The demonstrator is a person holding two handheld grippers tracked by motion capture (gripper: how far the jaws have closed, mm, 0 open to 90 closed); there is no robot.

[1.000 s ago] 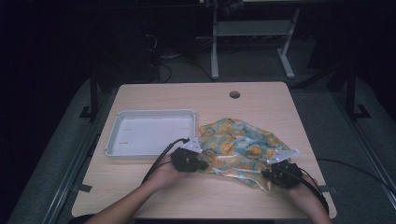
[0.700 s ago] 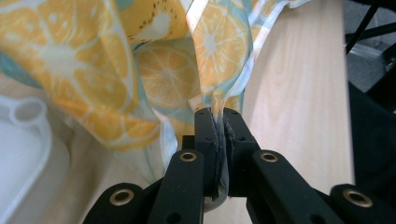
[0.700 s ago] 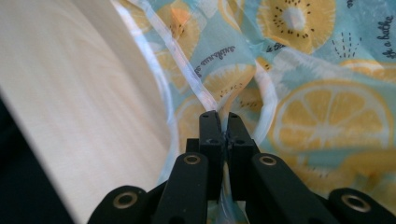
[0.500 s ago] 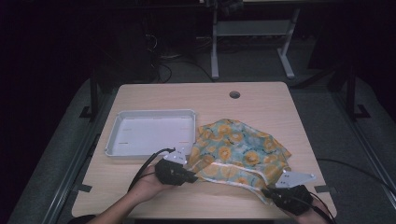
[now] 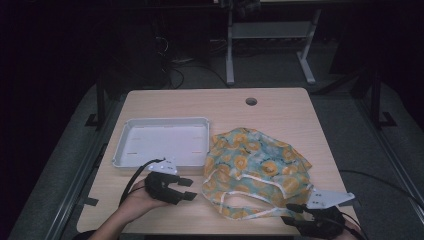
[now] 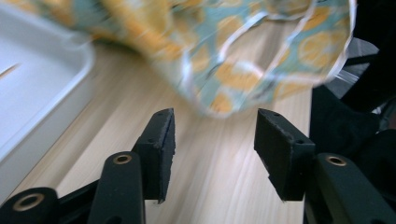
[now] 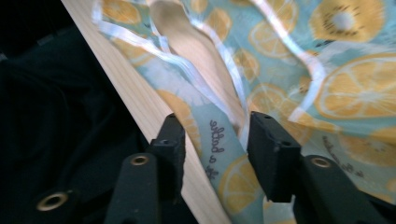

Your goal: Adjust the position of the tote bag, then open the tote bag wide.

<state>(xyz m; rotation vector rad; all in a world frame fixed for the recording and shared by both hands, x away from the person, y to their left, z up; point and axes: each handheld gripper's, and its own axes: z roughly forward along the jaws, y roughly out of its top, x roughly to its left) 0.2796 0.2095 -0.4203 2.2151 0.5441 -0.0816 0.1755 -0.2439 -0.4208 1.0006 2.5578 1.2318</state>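
A thin cloth [image 5: 255, 165] printed with orange slices on pale teal lies spread on the wooden table [image 5: 280, 107], right of centre. My left gripper [image 5: 191, 189] rests at the cloth's near left corner. Its jaws have just been opening and stand open, with the cloth [image 6: 243, 79] a little ahead of my left gripper [image 6: 215, 140] and nothing between the pads. My right gripper [image 5: 288, 213] is at the table's near right edge. Its jaws have also just been opening. They stand apart in my right gripper [image 7: 215, 144], over the cloth's hem [image 7: 219, 140], without pressing it.
A white shallow tray [image 5: 165, 121] lies left of the cloth, its rim [image 6: 42, 107] close to the left gripper. A round hole [image 5: 251, 101] is in the far part of the table. Metal frame legs stand on the dark floor behind.
Both grippers drew the cloth toward the near edge, then let go and opened. The cloth now lies wider and flatter. The left gripper has backed off to the left.
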